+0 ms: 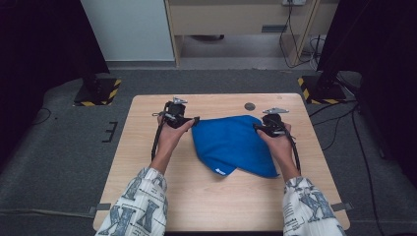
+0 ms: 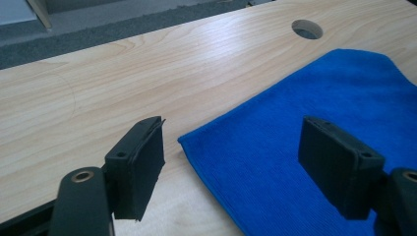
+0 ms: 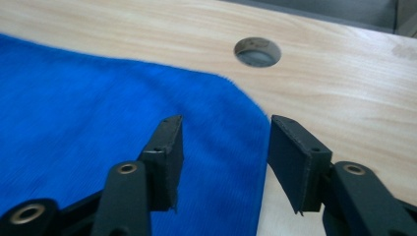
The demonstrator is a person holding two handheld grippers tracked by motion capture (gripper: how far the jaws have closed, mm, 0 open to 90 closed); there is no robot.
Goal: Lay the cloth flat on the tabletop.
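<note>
A blue cloth [image 1: 231, 144] lies folded on the wooden table [image 1: 147, 162], with a small white label near its front edge. My left gripper [image 1: 189, 120] is at the cloth's left corner, open; in the left gripper view that corner of the cloth [image 2: 295, 118] lies between its spread jaws, my left gripper [image 2: 231, 157] holding nothing. My right gripper [image 1: 260, 127] is at the cloth's right edge, also open. In the right gripper view the cloth's edge [image 3: 98, 108] runs between the jaws of my right gripper [image 3: 223, 157].
A round cable hole [image 1: 250, 106] sits in the table behind the cloth, also seen as the hole [image 2: 307, 29] and the hole [image 3: 257, 51]. Grey carpet surrounds the table; two stand bases with yellow-black stripes [image 1: 97, 92] [image 1: 322, 89] flank its far corners.
</note>
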